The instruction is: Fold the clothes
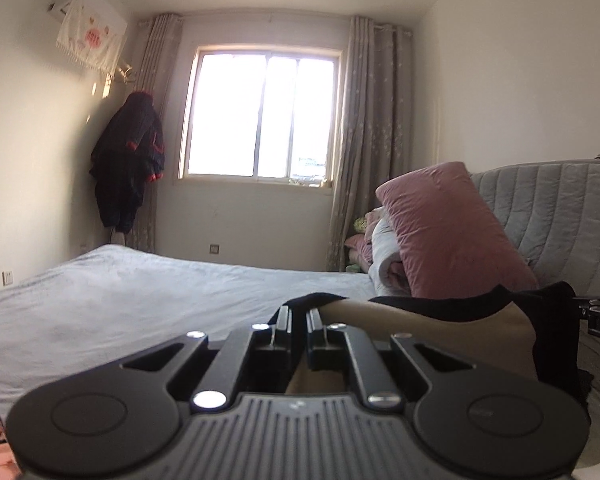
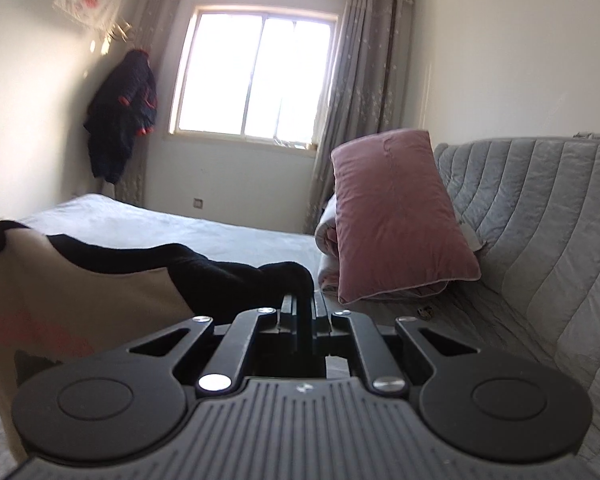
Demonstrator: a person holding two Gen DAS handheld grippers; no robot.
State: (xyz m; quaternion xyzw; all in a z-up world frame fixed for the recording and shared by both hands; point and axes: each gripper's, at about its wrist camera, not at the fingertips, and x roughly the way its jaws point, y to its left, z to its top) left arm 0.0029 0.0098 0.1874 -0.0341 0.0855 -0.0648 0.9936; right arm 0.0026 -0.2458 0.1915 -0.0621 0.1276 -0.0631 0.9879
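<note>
Holding a garment (image 1: 440,320) stretched between two grippers above the bed (image 1: 120,288). Left gripper (image 1: 299,322): jaws drawn together, clamped on a black edge of the cloth. Right gripper (image 2: 305,306): jaws likewise together, pinching a black fold of the same garment (image 2: 92,296). Cloth tan with black trim along the top edge; faint red print noted low on the tan panel in the right wrist view. Span between the two grips sagging a little, not taut. Lower part of the garment hanging below both cameras, hidden behind the gripper bodies; contact with the bed there cannot be told.

Surroundings: pink pillow (image 2: 396,216) leaning on a grey headboard (image 2: 540,216), rolled bedding behind it, well apart from the held cloth. Window (image 1: 260,116) opposite, dark jacket (image 1: 128,164) hung on the wall beside the curtain. Bed surface ahead of the grippers open.

Step in hand, judged: carrying or spreading stage, garment gripped at two points along one edge, likely the shoulders or collar line, though the blur and low angle leave that uncertain. No fold yet visible.

Next move, judged: lowering both grips together onto the open bed ahead, keeping them level and apart so the cloth lands flat. Release only once the panel lies spread. Risk: slack middle bunching on landing, black trim slipping from a pinch.
</note>
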